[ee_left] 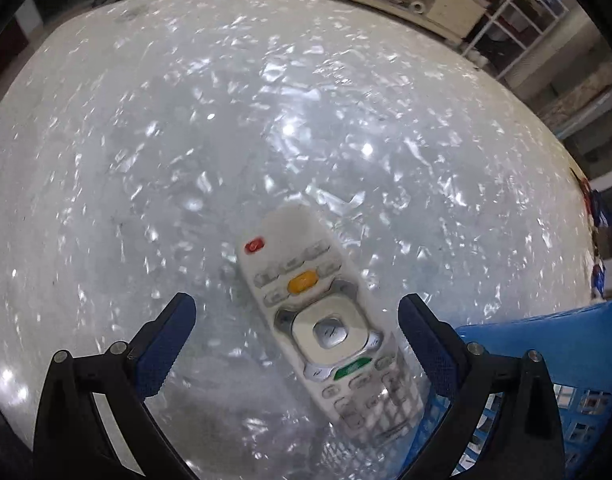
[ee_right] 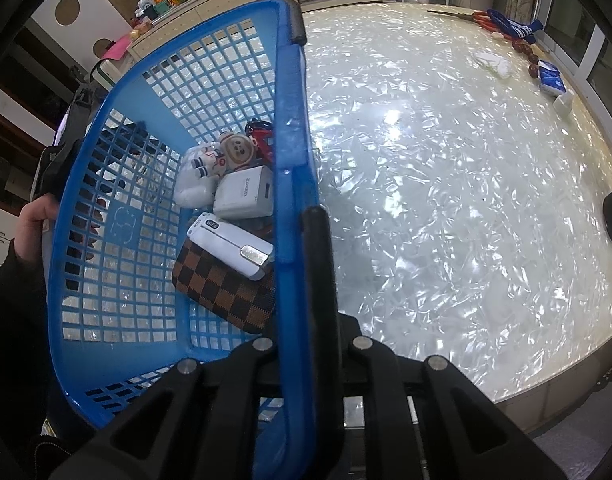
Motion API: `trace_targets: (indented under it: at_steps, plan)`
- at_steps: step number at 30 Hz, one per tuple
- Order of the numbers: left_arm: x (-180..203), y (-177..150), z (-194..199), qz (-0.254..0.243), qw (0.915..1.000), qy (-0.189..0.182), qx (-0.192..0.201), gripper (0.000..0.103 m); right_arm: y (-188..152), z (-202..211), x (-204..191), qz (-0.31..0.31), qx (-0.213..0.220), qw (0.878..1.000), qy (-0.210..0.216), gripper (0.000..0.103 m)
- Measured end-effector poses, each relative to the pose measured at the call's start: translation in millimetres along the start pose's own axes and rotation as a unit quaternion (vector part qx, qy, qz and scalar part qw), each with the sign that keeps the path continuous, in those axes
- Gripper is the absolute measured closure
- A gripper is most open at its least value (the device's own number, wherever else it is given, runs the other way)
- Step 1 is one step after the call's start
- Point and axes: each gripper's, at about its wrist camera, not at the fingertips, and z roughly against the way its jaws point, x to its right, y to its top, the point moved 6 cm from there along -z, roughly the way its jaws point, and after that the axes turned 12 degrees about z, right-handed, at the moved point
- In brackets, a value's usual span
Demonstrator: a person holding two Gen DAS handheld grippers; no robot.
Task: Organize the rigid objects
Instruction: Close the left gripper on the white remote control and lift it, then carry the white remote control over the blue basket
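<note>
A white remote control (ee_left: 326, 316) with red, orange and green buttons lies on the shiny white table, its near end by the blue basket (ee_left: 546, 360). My left gripper (ee_left: 296, 316) is open, its blue-padded fingers either side of the remote, not touching it. My right gripper (ee_right: 302, 232) is shut on the rim of the blue basket (ee_right: 294, 128) and tilts it. Inside the basket lie a brown checkered pouch (ee_right: 222, 288), a white device (ee_right: 234, 246), a white charger (ee_right: 246, 196) and an astronaut figure (ee_right: 216, 156).
The table's far right edge holds red-handled scissors (ee_right: 478, 18), a blue striped item (ee_right: 514, 26), blue packets (ee_right: 552, 78) and dark red beads. Shelves and cabinets stand beyond the table (ee_left: 146, 140). A person's hand (ee_right: 34, 212) is at the basket's left side.
</note>
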Motion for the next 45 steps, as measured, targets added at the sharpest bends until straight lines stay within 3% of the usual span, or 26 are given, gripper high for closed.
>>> trace_targets:
  at_steps: [5,7,11,15,25,32,35,45]
  plan:
    - [5.0,-10.0,-3.5,-0.005,0.9993,0.036,0.005,0.003,-2.2,1.7,-2.5,0.000,0.000,1.000,0.000,0.092]
    - [9.7,-16.5,-5.9,-0.026,0.9982,0.054,0.008,0.007,-2.8,2.3,-3.5,0.000,0.000,1.000,0.000,0.092]
    - [18.0,-31.1,-0.6,-0.056,0.9969,0.052,0.015,0.018,-3.7,2.7,-3.9,-0.001,0.001,1.000,0.000,0.092]
    - [29.9,-40.7,7.2,-0.079,0.9957,0.046,0.014,0.050,-2.1,2.9,-1.3,-0.001,0.000,1.000,0.000,0.092]
    - [21.3,-44.3,18.4,-0.110,0.9937,0.015,0.010,0.050,-1.0,2.8,2.1,-0.008,0.000,1.000,-0.003,0.093]
    - [-14.7,-28.6,34.7,-0.134,0.9904,0.009,0.034,0.050,-1.2,2.1,2.9,-0.011,-0.004,1.000,-0.011,0.095]
    - [-21.4,-26.9,46.0,-0.152,0.9867,0.022,0.053,0.050,-1.1,2.0,2.9,-0.013,-0.006,1.000,-0.016,0.096]
    - [-20.0,-33.4,92.6,-0.221,0.9702,0.008,0.098,0.050,-1.9,4.3,-1.0,-0.009,-0.013,0.999,-0.035,0.098]
